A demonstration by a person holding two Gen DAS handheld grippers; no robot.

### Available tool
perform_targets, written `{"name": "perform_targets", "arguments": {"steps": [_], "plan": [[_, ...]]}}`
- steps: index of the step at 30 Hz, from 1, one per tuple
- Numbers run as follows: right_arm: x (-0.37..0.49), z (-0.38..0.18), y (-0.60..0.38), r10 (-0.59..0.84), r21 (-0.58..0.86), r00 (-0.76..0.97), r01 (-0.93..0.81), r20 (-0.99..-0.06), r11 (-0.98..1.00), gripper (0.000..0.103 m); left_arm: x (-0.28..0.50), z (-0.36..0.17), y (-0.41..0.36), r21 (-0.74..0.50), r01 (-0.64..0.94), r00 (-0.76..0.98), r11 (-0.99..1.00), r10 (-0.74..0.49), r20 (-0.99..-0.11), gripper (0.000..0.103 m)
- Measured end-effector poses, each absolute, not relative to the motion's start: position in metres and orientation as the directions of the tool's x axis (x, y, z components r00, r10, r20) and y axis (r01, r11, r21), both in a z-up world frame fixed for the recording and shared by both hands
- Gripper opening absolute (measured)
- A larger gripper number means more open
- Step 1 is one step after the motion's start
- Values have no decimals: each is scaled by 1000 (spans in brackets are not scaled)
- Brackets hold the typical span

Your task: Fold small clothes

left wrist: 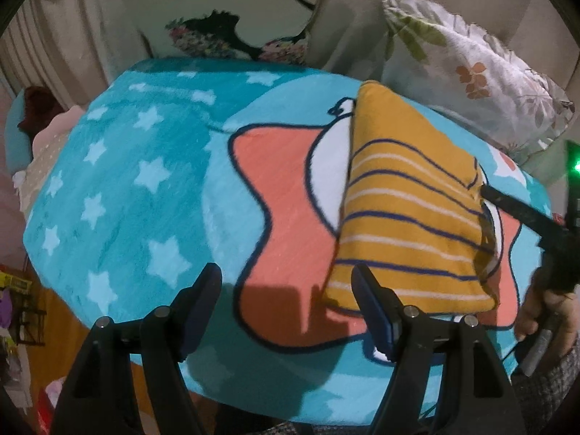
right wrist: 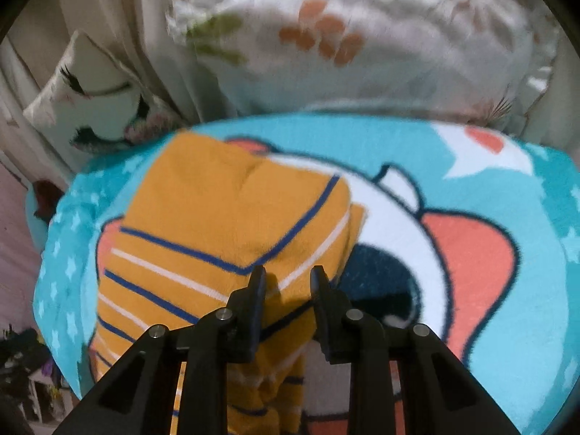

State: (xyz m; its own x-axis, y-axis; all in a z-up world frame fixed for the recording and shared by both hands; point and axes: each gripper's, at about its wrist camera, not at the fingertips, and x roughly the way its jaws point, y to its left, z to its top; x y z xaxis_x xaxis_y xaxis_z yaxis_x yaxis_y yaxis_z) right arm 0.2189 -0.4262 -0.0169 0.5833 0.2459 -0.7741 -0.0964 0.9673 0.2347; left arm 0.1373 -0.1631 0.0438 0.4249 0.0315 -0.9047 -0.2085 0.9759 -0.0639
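The shirt (left wrist: 406, 214), mustard with navy and white stripes, lies partly folded on the blanket's (left wrist: 119, 195) right half. The right gripper (right wrist: 288, 282) pinches its raised edge. The left gripper (left wrist: 286, 282) hangs wide open, empty, at the near edge.

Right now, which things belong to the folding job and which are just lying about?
Job: striped garment, right gripper pinching its edge, left gripper open beside it, blanket underneath.
Lying about: leaf pillow, face pillow.
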Motion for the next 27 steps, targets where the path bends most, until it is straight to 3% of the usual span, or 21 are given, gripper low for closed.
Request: {"name": "perform_targets", "arguments": {"steps": [3,7,11,16,27], "plan": [[203,-5,-419,247,226,612,-114,-751,967,28,136,41,-160,-84,-209,426,974,14,-905,73],[202,-32,-391,213,147,533,-164,-819,975,30,136,43,-161,-104,-165,450,981,-18,-893,73],[193,-20,-393,190,157,556,-106,-809,982,30,129,48,-149,-124,-143,482,982,-40,-875,73],[159,4,-385,125,110,615,-63,-779,992,39,115,55,-128,-95,-146,526,985,-4,-850,73],[81,-17,-359,72,113,579,36,-812,993,41,78,74,-98,4,-127,608,992,81,-790,79]]}}
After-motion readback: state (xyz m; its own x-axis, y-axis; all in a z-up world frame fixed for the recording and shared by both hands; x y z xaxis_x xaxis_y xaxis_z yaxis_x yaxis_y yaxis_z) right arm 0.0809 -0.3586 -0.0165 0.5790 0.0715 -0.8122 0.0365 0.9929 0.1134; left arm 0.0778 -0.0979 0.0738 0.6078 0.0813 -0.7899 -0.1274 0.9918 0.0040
